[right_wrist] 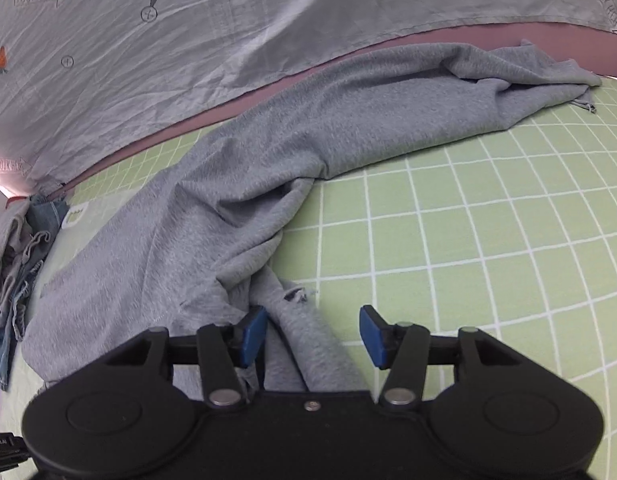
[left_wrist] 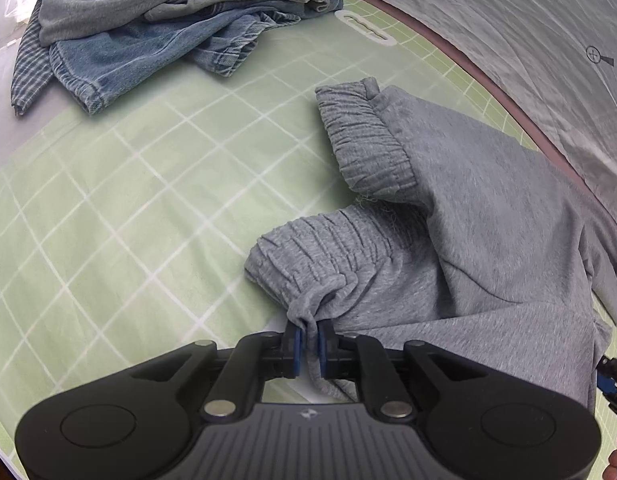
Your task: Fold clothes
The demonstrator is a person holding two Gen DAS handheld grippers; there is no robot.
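Grey sweatpants (left_wrist: 468,240) lie spread on a green grid mat (left_wrist: 128,200), with the gathered elastic waistband (left_wrist: 364,144) towards the mat's middle. My left gripper (left_wrist: 308,344) is shut on a bunched corner of the waistband, and the fabric is pinched between its blue pads. In the right wrist view the sweatpants (right_wrist: 268,152) run from the lower left up to the far right. One leg with a frayed hem (right_wrist: 296,296) lies between the fingers of my right gripper (right_wrist: 312,336). That gripper stands open, its blue pads clear of the cloth.
A pile of clothes (left_wrist: 148,40), denim and light grey pieces over a checked one, sits at the mat's far left corner and shows as the pile (right_wrist: 12,280) at the left edge. A crumpled grey printed sheet (right_wrist: 188,40) borders the mat's far side.
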